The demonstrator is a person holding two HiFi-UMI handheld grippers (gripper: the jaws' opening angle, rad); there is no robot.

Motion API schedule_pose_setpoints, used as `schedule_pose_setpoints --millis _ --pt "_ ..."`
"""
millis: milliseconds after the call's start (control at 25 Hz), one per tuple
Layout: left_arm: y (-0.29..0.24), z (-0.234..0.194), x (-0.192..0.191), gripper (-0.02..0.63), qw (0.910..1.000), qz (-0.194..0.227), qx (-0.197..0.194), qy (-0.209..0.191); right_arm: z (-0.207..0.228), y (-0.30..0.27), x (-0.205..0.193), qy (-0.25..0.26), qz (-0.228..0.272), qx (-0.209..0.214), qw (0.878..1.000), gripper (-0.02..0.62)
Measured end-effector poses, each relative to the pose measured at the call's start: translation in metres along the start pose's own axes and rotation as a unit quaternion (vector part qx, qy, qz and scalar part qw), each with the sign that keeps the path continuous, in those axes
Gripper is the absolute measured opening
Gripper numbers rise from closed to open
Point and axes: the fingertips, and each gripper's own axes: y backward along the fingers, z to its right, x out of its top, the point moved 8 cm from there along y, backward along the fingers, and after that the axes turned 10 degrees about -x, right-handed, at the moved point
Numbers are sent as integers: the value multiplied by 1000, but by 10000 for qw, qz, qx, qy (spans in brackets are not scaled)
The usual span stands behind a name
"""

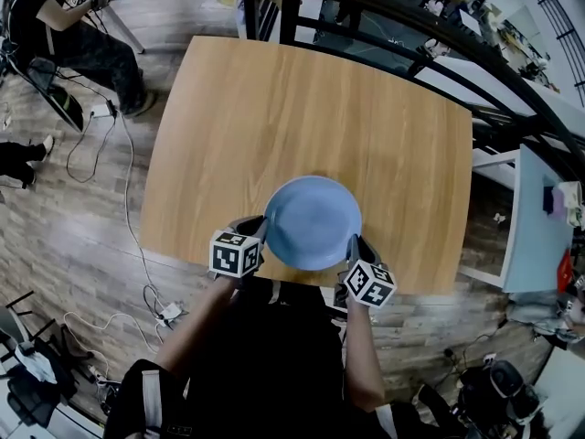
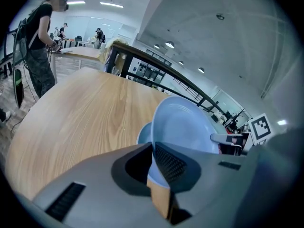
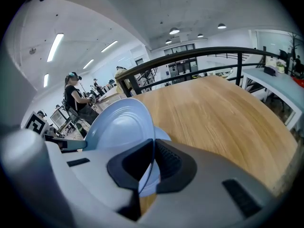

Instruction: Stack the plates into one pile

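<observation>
A light blue plate (image 1: 313, 222) hangs over the near part of the wooden table (image 1: 302, 108), carried by both grippers. My left gripper (image 1: 260, 236) is shut on its left rim, and in the left gripper view the jaws (image 2: 153, 148) pinch the rim with the plate (image 2: 183, 125) rising beyond them. My right gripper (image 1: 355, 250) is shut on the opposite rim (image 3: 153, 148). A second blue plate (image 2: 143, 134) lies on the table just beneath the held one; only its edge (image 3: 163, 134) peeks out, and the head view hides it.
A black railing (image 1: 411, 26) runs behind the table's far and right sides. A pale desk (image 1: 539, 218) stands at the right. A seated person (image 1: 64, 26) is at the far left, with cables (image 1: 119, 154) on the floor by the table's left edge.
</observation>
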Motion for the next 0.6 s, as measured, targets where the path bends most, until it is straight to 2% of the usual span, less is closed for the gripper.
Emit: schedule_pose_setpoints --millis 600 --pt "-34 -1 -4 38 9990 -303 201 257 24 -37 2 28 -478 125 9988 40"
